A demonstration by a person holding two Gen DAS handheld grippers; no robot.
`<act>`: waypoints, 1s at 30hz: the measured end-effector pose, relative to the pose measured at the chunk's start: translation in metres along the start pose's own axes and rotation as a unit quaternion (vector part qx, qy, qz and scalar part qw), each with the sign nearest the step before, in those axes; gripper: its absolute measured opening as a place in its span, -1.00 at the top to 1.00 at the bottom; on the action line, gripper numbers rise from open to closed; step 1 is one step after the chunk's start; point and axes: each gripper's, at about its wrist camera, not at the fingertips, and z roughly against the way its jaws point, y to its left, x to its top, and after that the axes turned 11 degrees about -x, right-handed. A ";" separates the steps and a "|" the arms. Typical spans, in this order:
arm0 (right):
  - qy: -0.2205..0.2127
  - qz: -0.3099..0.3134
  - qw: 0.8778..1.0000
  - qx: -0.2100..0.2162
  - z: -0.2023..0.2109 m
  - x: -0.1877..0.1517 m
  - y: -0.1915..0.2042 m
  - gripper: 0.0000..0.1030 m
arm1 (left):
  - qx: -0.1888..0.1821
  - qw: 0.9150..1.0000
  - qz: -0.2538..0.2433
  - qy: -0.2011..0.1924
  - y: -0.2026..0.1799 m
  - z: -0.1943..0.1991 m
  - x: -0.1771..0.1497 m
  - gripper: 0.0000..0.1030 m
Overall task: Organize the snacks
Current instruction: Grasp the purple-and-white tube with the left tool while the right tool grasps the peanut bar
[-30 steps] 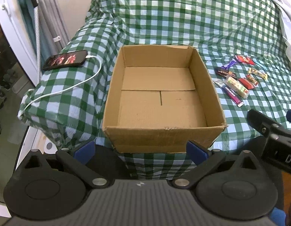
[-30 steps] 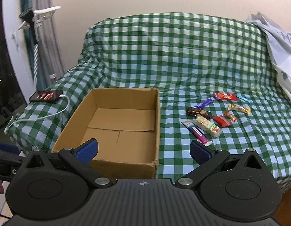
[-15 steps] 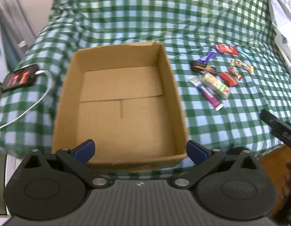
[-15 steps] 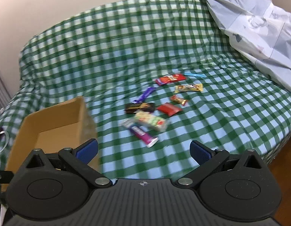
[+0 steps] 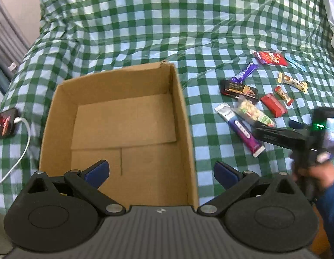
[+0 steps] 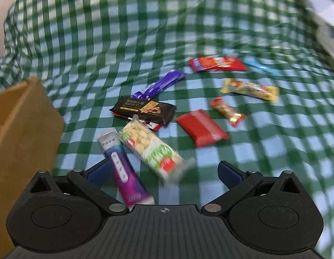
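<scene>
An open, empty cardboard box (image 5: 123,116) sits on a green checked cloth (image 5: 167,21). My left gripper (image 5: 161,170) hovers open over the box's near side. To the right of the box lie several wrapped snacks: a purple stick pack (image 6: 123,168), a clear peanut bar (image 6: 151,149), a black bar (image 6: 145,110), a red packet (image 6: 201,127) and others. My right gripper (image 6: 162,172) stands open just above the purple stick and the peanut bar, holding nothing. In the left wrist view the right gripper (image 5: 272,129) shows reaching over those snacks, held by a hand (image 5: 322,172).
A phone (image 5: 3,125) on a white charging cable (image 5: 24,142) lies left of the box. Pale bedding (image 6: 318,13) lies bunched at the far right. A box corner (image 6: 24,116) stands left of the right gripper.
The right gripper has swung from the box to close over the snack pile. The left gripper has moved forward over the box's near edge. Both stay open.
</scene>
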 end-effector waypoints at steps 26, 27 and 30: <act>0.065 -0.132 0.978 -0.148 -0.039 -0.061 -0.088 -0.33 | -0.076 0.989 0.046 0.121 -0.104 -0.256 0.050 -1.00; 0.063 -0.130 0.979 -0.144 -0.046 -0.070 -0.090 -0.55 | -0.075 0.991 0.035 0.109 -0.105 -0.254 0.048 -1.00; 0.062 -0.116 0.981 -0.140 -0.055 -0.082 -0.096 -0.85 | -0.075 0.992 0.027 0.101 -0.106 -0.253 0.044 -1.00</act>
